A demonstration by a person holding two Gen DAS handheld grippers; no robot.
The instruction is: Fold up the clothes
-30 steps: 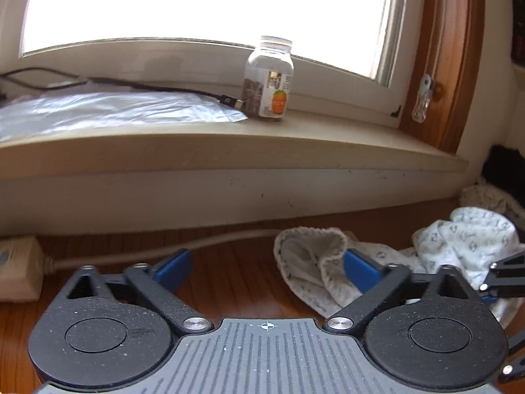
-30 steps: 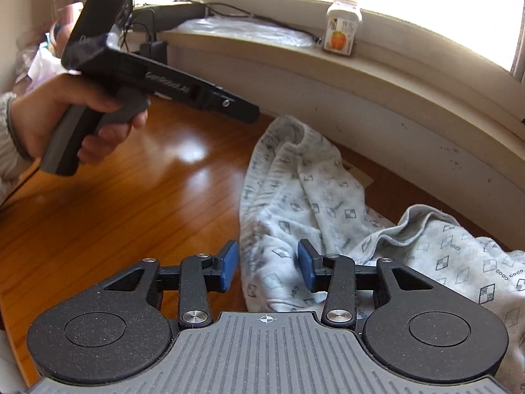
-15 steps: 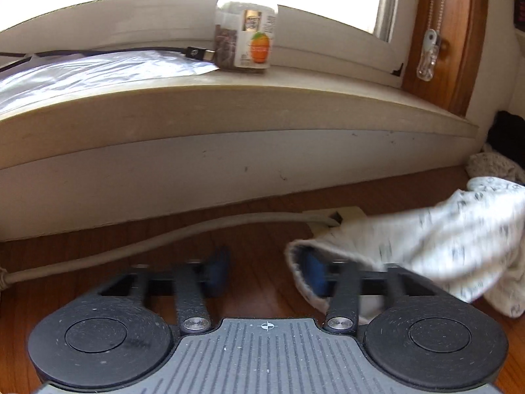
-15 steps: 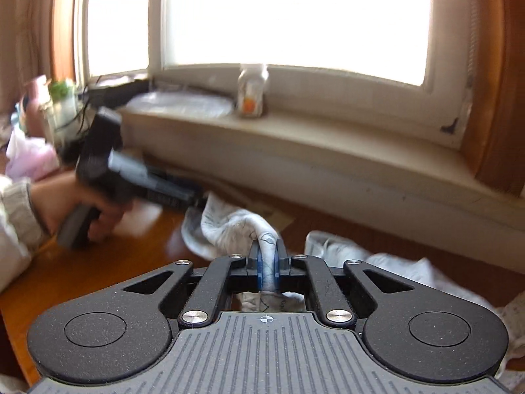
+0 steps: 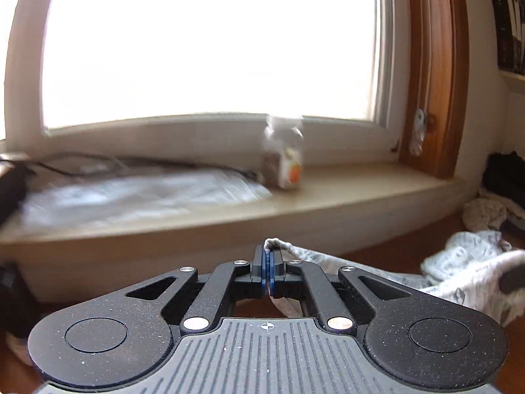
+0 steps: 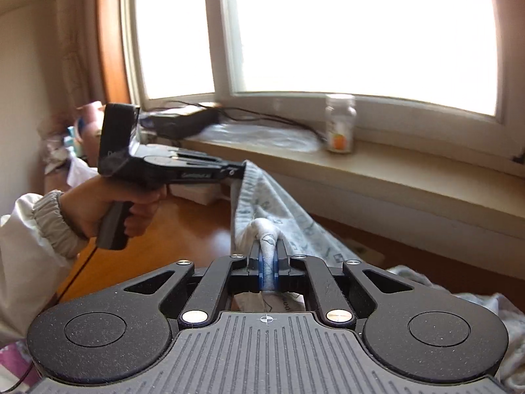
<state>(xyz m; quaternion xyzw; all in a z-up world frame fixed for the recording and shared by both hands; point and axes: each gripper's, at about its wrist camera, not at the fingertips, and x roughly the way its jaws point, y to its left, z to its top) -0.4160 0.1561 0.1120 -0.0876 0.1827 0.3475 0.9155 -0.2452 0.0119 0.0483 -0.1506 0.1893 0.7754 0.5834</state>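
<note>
A light grey patterned garment (image 6: 279,210) is lifted off the wooden table, its edge stretched taut between both grippers. My left gripper (image 5: 269,264) is shut on one end of that edge; the cloth (image 5: 466,272) trails off to the right. In the right wrist view my right gripper (image 6: 268,264) is shut on a bunched fold of the same garment. The left gripper (image 6: 241,172) shows there too, held by a person's hand (image 6: 108,203) in a white sleeve, pinching the far end of the cloth. More of the garment lies crumpled at the lower right (image 6: 492,305).
A window sill (image 6: 410,177) runs behind the wooden table (image 6: 183,226), with a small jar (image 6: 340,124), a plastic sheet (image 6: 262,133), cables and a black device (image 6: 183,120) on it. Other clothes (image 5: 485,211) lie at the right end.
Both grippers went from open to shut on the garment and rose, pulling its edge up and taut between them. The views swung upward toward the window.
</note>
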